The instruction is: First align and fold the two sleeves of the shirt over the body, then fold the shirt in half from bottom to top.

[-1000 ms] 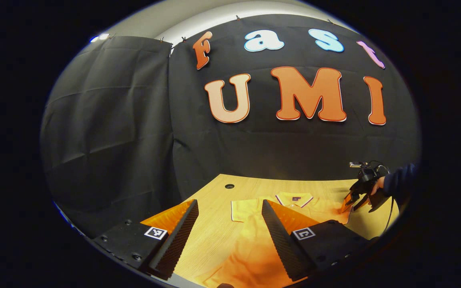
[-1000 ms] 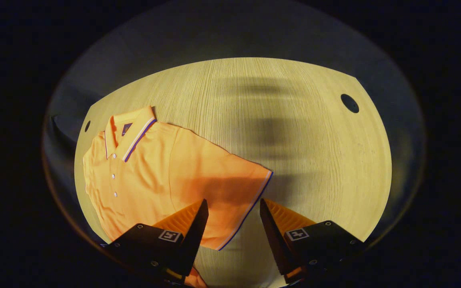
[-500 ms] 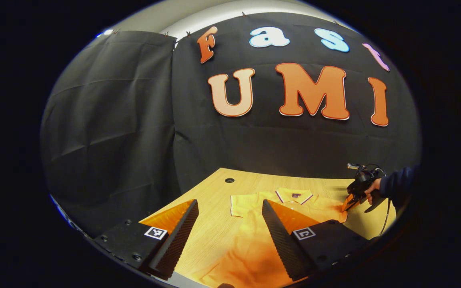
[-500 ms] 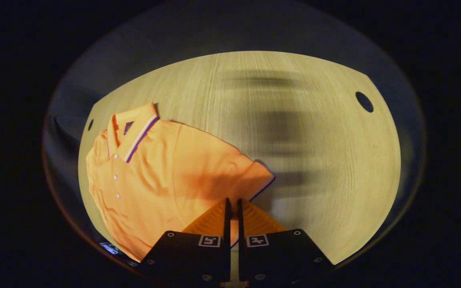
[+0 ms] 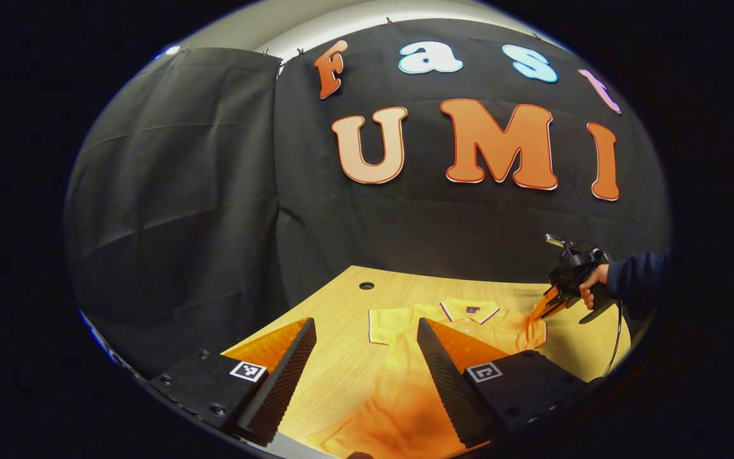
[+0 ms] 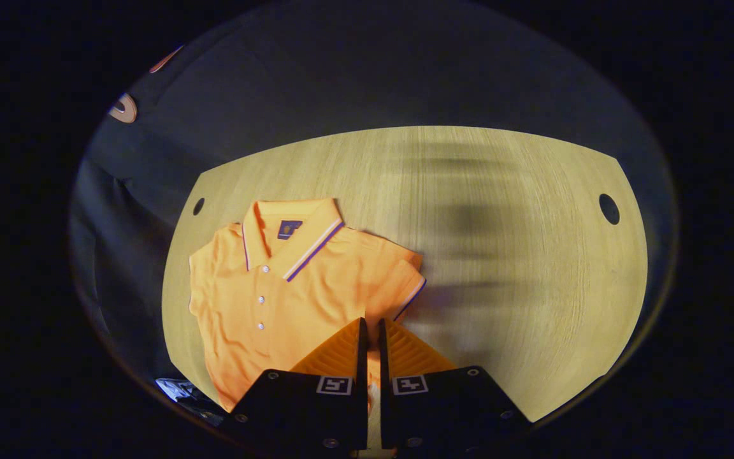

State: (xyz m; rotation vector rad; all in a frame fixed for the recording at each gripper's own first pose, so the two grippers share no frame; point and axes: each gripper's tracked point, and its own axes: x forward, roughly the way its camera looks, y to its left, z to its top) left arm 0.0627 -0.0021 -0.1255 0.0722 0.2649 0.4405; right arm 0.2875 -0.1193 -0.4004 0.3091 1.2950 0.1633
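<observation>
An orange polo shirt [image 6: 278,293] with a striped collar [image 6: 300,239] lies face up on the wooden table [image 6: 520,268]. My right gripper [image 6: 370,331] is shut on the hem of the shirt's sleeve [image 6: 405,284], which is raised and bunched toward the body. In the left gripper view the same right gripper [image 5: 555,303] holds the lifted sleeve at the shirt's [image 5: 399,382] far right side. My left gripper [image 5: 364,360] is open above the shirt's lower part, near the other sleeve [image 5: 383,325], with nothing between its fingers.
The table has a cable hole [image 6: 608,208] at the right and a smaller hole [image 6: 198,206] at the left near the collar. A black cloth wall [image 5: 182,210] stands close behind the table. A hand [image 5: 587,290] in a dark sleeve holds the right gripper.
My right gripper went from open to shut on the sleeve hem, then lifted it and drew it inward toward the shirt's body. The left gripper has barely moved.
</observation>
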